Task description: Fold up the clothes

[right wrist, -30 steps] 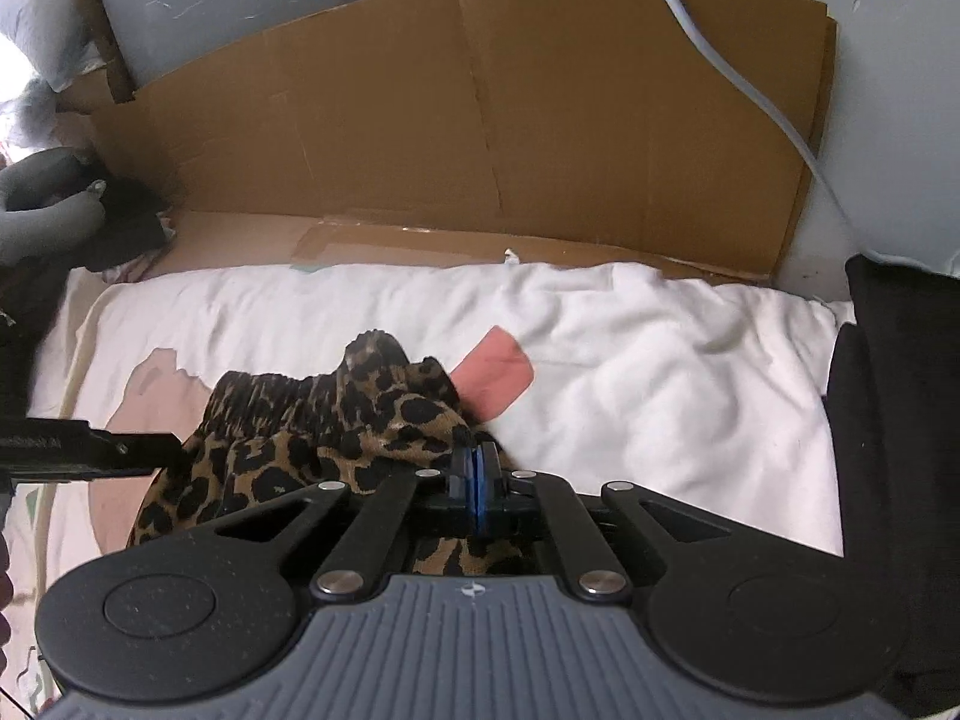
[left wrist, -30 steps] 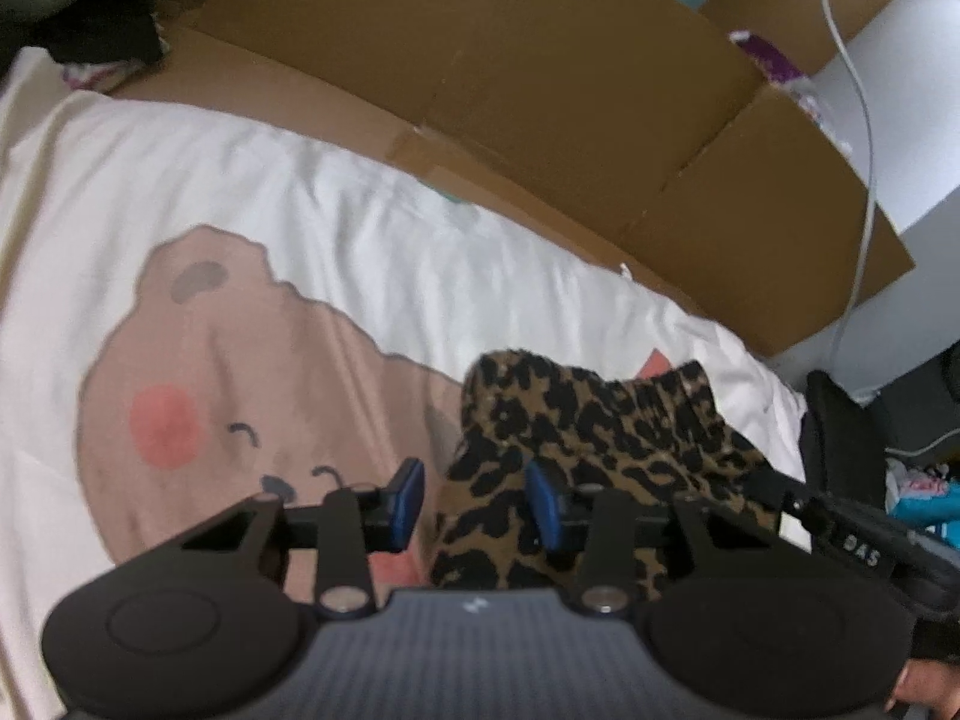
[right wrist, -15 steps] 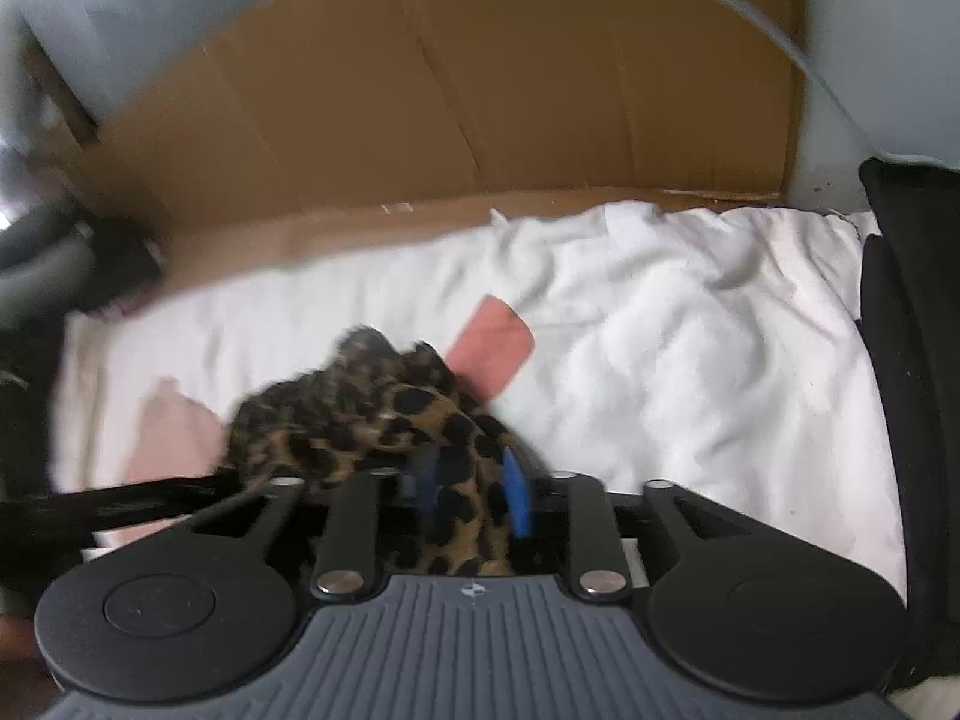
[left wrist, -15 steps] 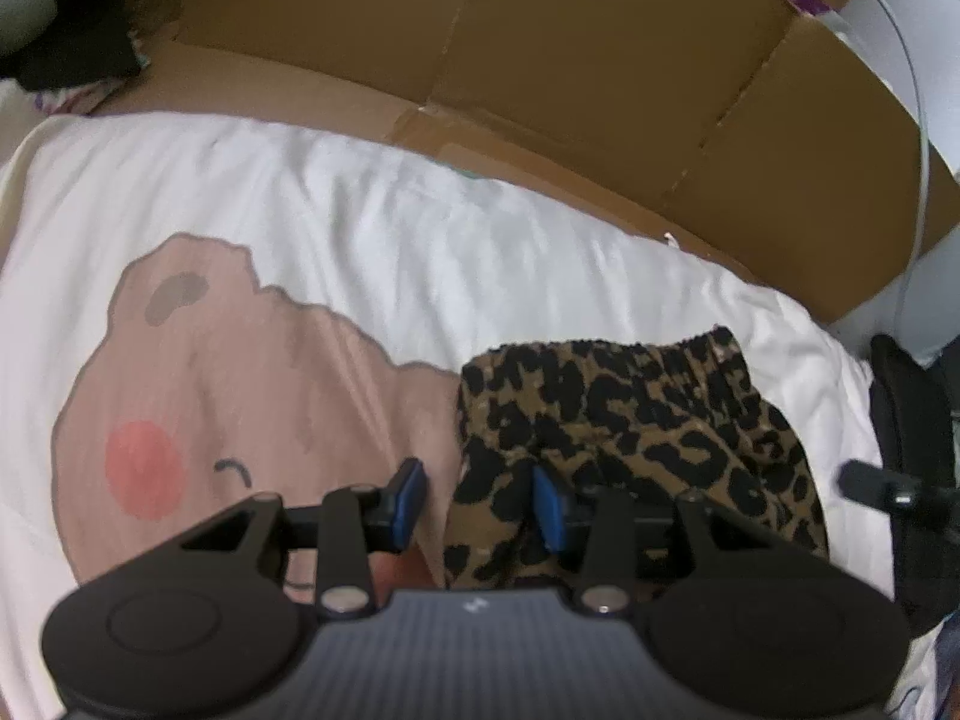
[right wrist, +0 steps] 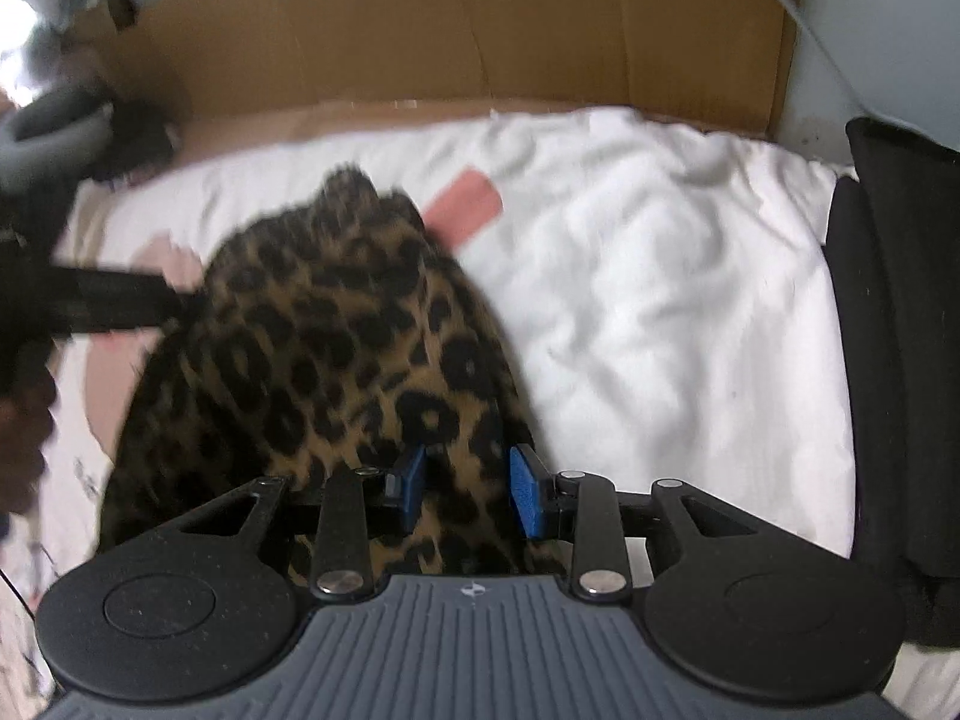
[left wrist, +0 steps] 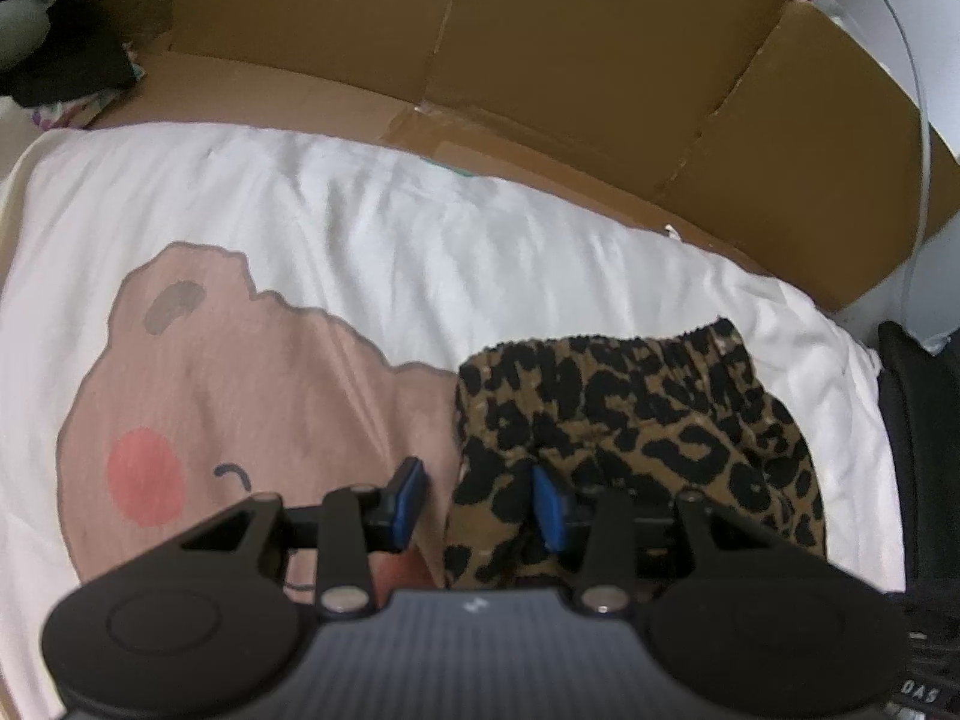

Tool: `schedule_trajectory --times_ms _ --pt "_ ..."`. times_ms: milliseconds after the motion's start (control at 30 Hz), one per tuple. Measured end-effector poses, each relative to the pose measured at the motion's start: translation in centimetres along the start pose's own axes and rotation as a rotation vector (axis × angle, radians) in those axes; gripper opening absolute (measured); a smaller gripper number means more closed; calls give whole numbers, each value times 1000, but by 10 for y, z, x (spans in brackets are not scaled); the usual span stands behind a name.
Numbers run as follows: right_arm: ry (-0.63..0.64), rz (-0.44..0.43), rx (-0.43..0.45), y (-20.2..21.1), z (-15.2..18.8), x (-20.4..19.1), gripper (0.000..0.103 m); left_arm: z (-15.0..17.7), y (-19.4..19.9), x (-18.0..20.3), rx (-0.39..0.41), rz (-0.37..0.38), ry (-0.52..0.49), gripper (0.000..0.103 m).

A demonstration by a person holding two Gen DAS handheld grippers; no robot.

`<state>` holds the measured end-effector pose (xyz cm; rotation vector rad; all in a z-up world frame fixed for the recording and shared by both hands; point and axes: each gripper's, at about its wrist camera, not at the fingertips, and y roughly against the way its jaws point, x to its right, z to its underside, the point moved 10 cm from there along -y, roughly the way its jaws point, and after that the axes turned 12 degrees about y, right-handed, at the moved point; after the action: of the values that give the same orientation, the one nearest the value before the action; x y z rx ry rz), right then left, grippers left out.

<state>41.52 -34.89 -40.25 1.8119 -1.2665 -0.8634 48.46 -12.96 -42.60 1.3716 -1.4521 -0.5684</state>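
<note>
From the left wrist camera, the left claw [left wrist: 474,504] is spread wide, with its blue pads [left wrist: 405,498] apart and nothing between them but air and cloth below. The leopard-print garment [left wrist: 636,420] lies on the white bear-print sheet [left wrist: 360,276], at about 3 o'clock from the bear's face [left wrist: 240,408]. Its stretchy waistband runs along the far edge, at 12 o'clock on the garment. The right pad sits over the near left corner of the garment, likely so the claw can grab that corner. A brown cardboard wall [left wrist: 540,60] stands behind the bed, at 12 o'clock.

From the right wrist camera, the right claw [right wrist: 468,492] is spread too — the pads stand on either side of a hump of the garment [right wrist: 336,348] but do not squeeze it. The cloth looks bunched and raised here, and it is blurry, so I cannot tell how neat the fold is. At 9 o'clock a dark bar [right wrist: 108,300] reaches to the garment — likely the left tool. A black cushion [right wrist: 888,360] sits at 3 o'clock
</note>
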Motion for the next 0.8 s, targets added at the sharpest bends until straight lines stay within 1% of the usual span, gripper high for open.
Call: schedule_trajectory --times_ms 100,233,300,367,400,433,467,500,533,567,600,667,733,767,800 --pt "-15 -11 -7 0 7 5 37 1 0 0 -1 -7 -4 44" --pt "-4 -26 -37 -3 18 9 37 2 1 0 3 -25 -14 47" --pt "-13 -38 -35 -3 23 11 37 2 2 -1 5 -33 -13 52" --pt "-30 -51 -30 -4 25 12 36 1 4 -4 5 -34 3 53" --pt "-26 -49 -28 -4 25 13 34 1 7 -5 4 -31 9 53" --pt "-19 -48 -28 -3 25 13 19 1 9 -6 3 -31 15 53" --pt "-18 -44 -27 -2 24 15 3 1 13 -7 0 -36 19 55" --pt "-17 -39 -28 -1 24 17 0 0 17 -7 -3 -43 20 56" --pt "-22 -45 -23 1 23 18 0 -1 21 -7 -2 -43 17 57" --pt "-26 -46 -16 4 23 19 0 -3 27 -5 2 -37 14 59" --pt "-29 -46 -8 7 22 20 0 -5 32 -4 9 -29 12 65" --pt "-33 -43 5 13 20 22 0 -9 44 2 38 -8 11 69" --pt "-32 -35 16 18 19 22 0 -11 55 11 71 20 -11 66" --pt "-32 -30 17 20 19 23 0 -11 61 18 92 40 -41 56" --pt "-33 -25 17 22 18 24 0 -7 65 26 102 58 -81 44"
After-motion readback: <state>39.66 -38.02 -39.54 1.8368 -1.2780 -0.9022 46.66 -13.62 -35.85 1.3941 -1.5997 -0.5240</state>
